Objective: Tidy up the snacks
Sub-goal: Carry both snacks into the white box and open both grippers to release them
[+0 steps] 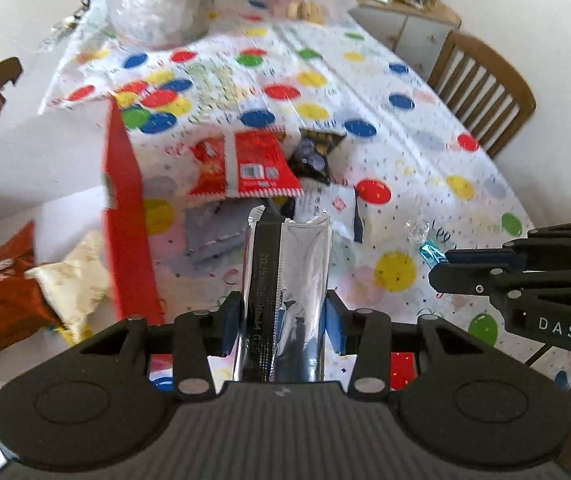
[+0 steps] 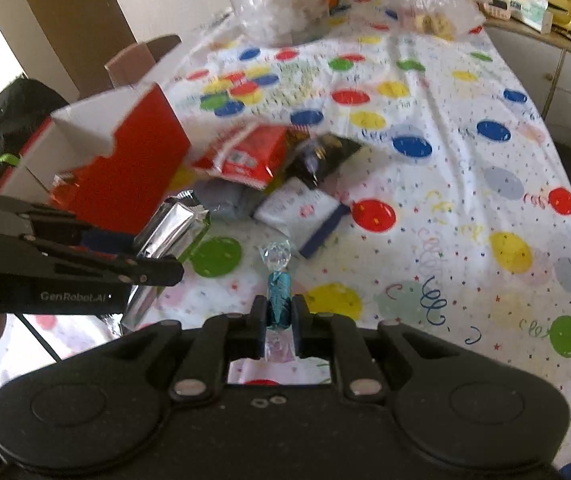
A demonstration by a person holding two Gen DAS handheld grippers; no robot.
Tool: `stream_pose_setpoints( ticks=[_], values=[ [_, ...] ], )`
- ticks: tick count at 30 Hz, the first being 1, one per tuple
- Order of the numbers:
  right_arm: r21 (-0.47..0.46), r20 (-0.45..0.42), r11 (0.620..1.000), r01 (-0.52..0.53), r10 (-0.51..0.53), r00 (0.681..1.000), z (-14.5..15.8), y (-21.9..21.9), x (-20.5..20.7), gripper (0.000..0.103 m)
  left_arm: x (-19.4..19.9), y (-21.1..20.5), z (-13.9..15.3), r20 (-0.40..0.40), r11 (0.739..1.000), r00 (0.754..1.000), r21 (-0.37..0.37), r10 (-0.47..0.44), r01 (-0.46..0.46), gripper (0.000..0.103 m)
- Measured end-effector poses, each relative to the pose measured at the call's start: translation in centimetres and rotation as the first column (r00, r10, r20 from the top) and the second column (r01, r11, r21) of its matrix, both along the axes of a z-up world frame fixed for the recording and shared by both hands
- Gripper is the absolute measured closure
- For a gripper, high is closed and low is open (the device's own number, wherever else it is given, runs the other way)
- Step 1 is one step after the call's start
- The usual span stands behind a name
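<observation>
Snacks mid-sort: left gripper (image 1: 283, 320) clamps a silver foil bar (image 1: 285, 280) upright off the cloth, right gripper (image 2: 279, 318) pinches a blue wrapped candy (image 2: 279, 294), both lifted clear, likely for dropping into the red box (image 2: 125, 168) just left. Beyond, red packet (image 1: 245, 164) and dark packet (image 1: 315, 154) lie piled on the balloon tablecloth (image 1: 405, 160), unsorted.

**Bright spots everywhere on the snack table**

The tablecloth (image 2: 425, 208) is white, dotted with red, blue, yellow and green balloons and tiny confetti. At ten o'clock of the pile, the box (image 2: 125, 176) glows red outside, white inside. A silver foil packet (image 1: 285, 280) gleams, a turquoise candy (image 2: 279, 294) shows clear twisted ends, and a red-and-white bag (image 1: 253, 164) lies beside a black packet (image 1: 315, 152).
</observation>
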State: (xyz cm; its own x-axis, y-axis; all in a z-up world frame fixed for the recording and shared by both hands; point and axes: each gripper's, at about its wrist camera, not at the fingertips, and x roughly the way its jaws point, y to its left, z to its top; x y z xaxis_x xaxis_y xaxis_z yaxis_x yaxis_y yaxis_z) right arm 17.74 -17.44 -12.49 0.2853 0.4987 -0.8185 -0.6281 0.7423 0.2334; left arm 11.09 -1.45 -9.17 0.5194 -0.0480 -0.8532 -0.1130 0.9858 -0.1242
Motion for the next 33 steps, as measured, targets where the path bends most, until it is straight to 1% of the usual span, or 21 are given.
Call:
stream_pose_setpoints(
  ticks=[3,7,10,16,20,27,30,33],
  values=[
    [0.022,0.024,1.000,0.001,-0.002,1.000,1.7,0.5,-0.7,0.092,-1.1,1.0,1.5,0.026,1.000,1.000,-0.011,0.011,-0.011,0.061],
    [0.040,0.063,0.999,-0.014,0.011,0.998,3.6,1.9,-1.6,0.092,-2.6,2.4,3.4,0.081,1.000,0.996,-0.017,0.025,-0.024,0.061],
    [0.054,0.089,0.998,-0.027,0.022,0.996,4.9,3.1,-2.3,0.092,-3.8,3.8,4.6,0.113,0.998,0.992,-0.019,0.055,-0.053,0.061],
    [0.082,0.130,0.995,-0.050,0.039,0.991,7.2,6.0,-3.6,0.092,-6.1,7.1,7.2,0.180,0.994,0.977,-0.011,0.111,-0.111,0.061],
    [0.099,0.161,0.991,-0.092,0.075,0.984,8.6,8.6,-4.4,0.092,-7.5,9.8,8.7,0.211,0.987,0.965,-0.009,0.158,-0.160,0.061],
    [0.118,0.205,0.979,-0.166,0.140,0.969,10.3,13.6,-5.6,0.092,-9.4,14.6,10.1,0.243,0.969,0.941,0.012,0.236,-0.246,0.061],
    [0.117,0.205,0.976,-0.183,0.157,0.966,10.3,15.7,-5.7,0.092,-10.0,16.8,10.0,0.242,0.958,0.932,0.024,0.271,-0.285,0.061],
    [0.098,0.204,0.976,-0.197,0.174,0.963,9.8,17.7,-5.5,0.092,-10.2,19.0,9.6,0.229,0.947,0.925,0.033,0.305,-0.320,0.061]
  ],
)
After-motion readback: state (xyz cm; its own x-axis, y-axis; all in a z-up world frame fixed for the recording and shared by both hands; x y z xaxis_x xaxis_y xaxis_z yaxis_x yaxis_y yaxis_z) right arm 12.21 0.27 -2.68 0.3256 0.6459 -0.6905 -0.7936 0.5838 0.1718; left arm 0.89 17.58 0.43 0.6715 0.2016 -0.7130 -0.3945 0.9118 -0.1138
